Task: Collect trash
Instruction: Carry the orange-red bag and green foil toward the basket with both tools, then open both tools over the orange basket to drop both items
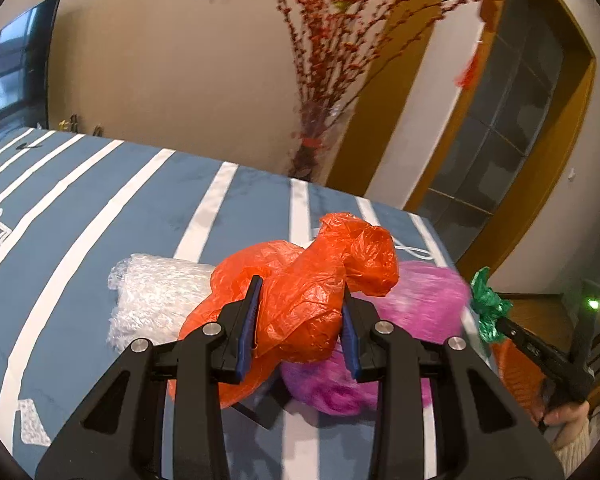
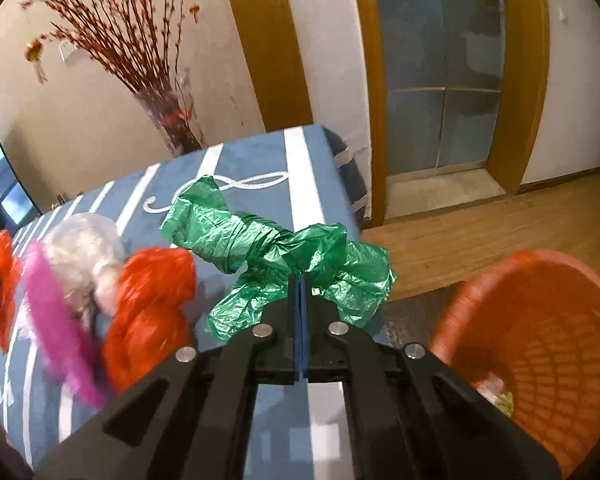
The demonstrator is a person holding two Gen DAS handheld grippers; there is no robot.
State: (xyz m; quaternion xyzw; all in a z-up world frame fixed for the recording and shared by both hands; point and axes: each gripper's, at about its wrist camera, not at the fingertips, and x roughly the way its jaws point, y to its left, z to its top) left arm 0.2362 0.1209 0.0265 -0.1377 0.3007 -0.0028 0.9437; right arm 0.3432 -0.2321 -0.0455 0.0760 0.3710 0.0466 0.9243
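Left wrist view shows my left fingers (image 1: 300, 320) partly apart with the orange bag (image 1: 300, 300) sitting between them; I cannot tell if they squeeze it. Under and beside it lies a pink bag (image 1: 420, 300), and a clear bubbly wrap (image 1: 152, 300) lies to the left, all on the blue striped bed (image 1: 100, 208). On my other hand, my right fingers (image 2: 301, 280) are pressed tight on a green bag (image 2: 268, 240), held up over the bed's edge. An orange basket (image 2: 540, 320) stands on the wood floor (image 2: 480, 224) just to the right, with a little trash in it. Far back stand red branches (image 2: 112, 40) by the wall.
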